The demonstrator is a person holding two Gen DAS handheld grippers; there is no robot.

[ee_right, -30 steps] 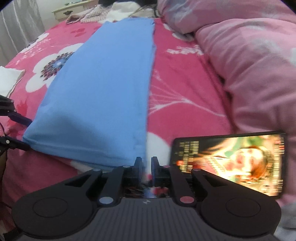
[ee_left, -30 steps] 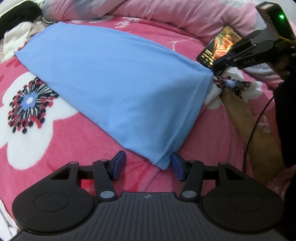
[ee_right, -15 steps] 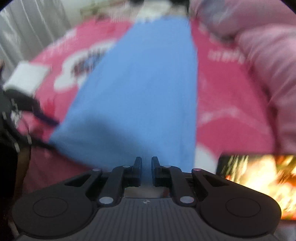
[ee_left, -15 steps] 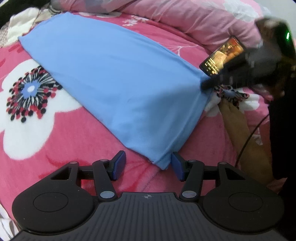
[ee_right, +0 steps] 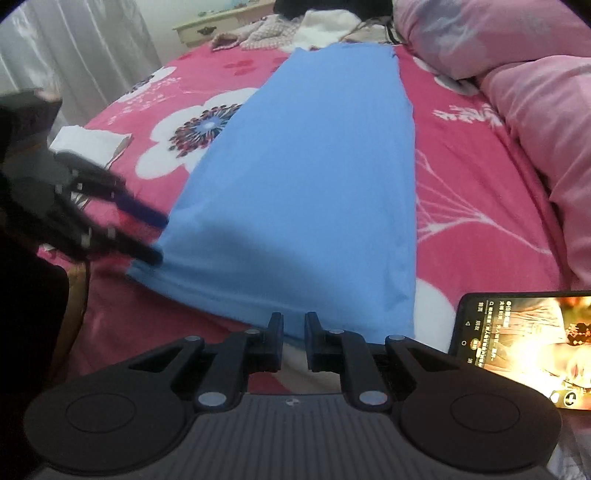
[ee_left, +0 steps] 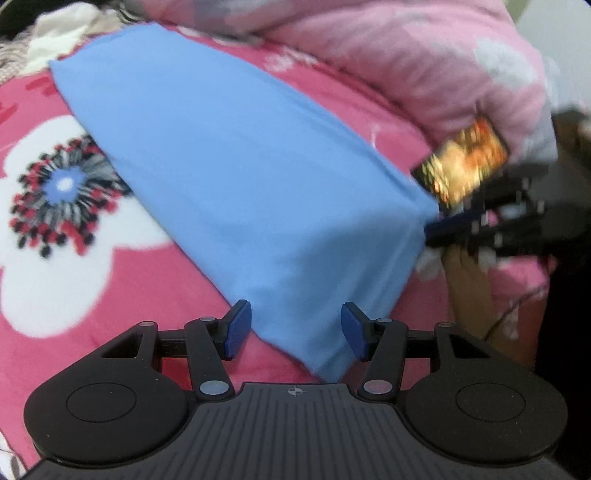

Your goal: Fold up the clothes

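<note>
A light blue garment point(ee_left: 236, 177) lies folded into a long strip on the pink flowered bedspread point(ee_left: 110, 280). My left gripper point(ee_left: 295, 326) is open, and the strip's near corner lies between its blue pads point(ee_left: 238, 326) without being pinched. It also straddles that corner from the left in the right wrist view, left gripper point(ee_right: 159, 238). My right gripper point(ee_right: 294, 326) sits at the garment point(ee_right: 306, 177) near hem. Its jaws are opening from a narrow gap, with blue cloth showing in the gap and no pad pressing on it. It appears blurred as the right gripper point(ee_left: 439, 229) at the strip's far corner.
A lit phone point(ee_right: 524, 347) lies on the bed just right of my right gripper, phone point(ee_left: 465, 166). A bulky pink quilt point(ee_right: 535, 92) rises along the right. Loose clothes point(ee_right: 295, 29) are piled at the far end. A white folded cloth point(ee_right: 88, 142) lies at the left. A person's forearm point(ee_left: 469, 288) crosses behind the right gripper.
My right gripper slid left along the near hem, away from the phone, and its jaws parted slightly. My left gripper rolled a little, with the corner still between its pads.
</note>
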